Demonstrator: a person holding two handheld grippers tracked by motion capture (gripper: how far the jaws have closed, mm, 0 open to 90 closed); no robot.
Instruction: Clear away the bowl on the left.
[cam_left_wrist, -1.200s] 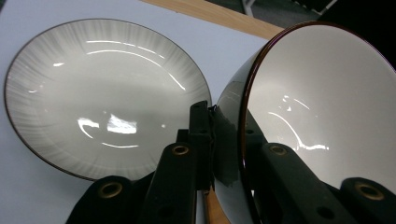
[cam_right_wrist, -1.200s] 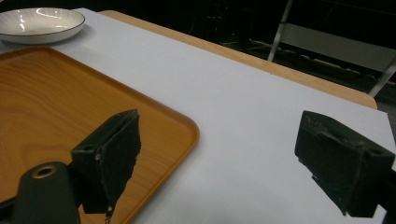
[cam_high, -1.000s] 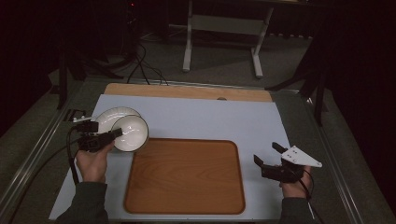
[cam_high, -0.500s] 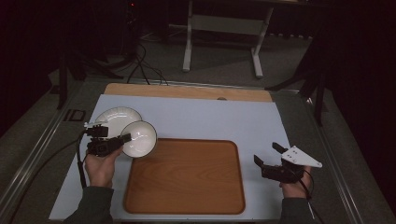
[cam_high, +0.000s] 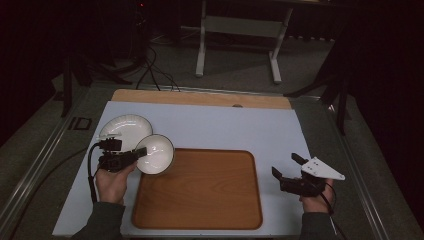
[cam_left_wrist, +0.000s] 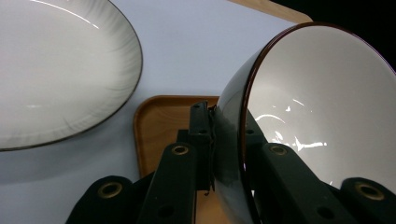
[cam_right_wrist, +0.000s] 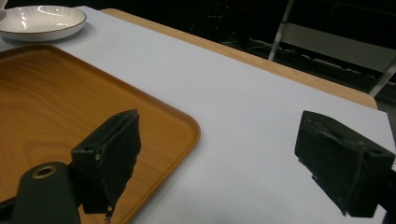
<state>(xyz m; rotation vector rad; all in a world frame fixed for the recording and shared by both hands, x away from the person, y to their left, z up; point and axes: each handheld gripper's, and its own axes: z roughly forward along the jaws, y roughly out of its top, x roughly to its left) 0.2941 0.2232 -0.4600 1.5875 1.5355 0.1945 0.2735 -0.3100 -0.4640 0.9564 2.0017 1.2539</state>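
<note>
A white bowl (cam_high: 155, 153) with a dark rim hangs tilted over the near-left corner of the wooden tray (cam_high: 200, 192). My left gripper (cam_high: 140, 151) is shut on its rim; in the left gripper view the bowl (cam_left_wrist: 317, 121) stands on edge, its wall pinched between the two black jaws of the left gripper (cam_left_wrist: 229, 140). A white plate (cam_high: 125, 131) lies on the white table mat just behind, and in the left gripper view the plate (cam_left_wrist: 56, 70) fills the upper left. My right gripper (cam_high: 286, 166) stands open and holds nothing, right of the tray, with its wide gap (cam_right_wrist: 219, 154) over the mat.
The white mat (cam_high: 225, 127) covers the table, with a wooden strip (cam_high: 200, 98) along its far edge. A metal stand (cam_high: 237, 35) and cables (cam_high: 150, 65) lie on the dark floor beyond. The tray's corner (cam_right_wrist: 154, 121) lies close under the right gripper's left jaw.
My left gripper has carried the bowl off the plate, moving right and toward me until it hangs over the tray's corner. The right gripper has stayed still.
</note>
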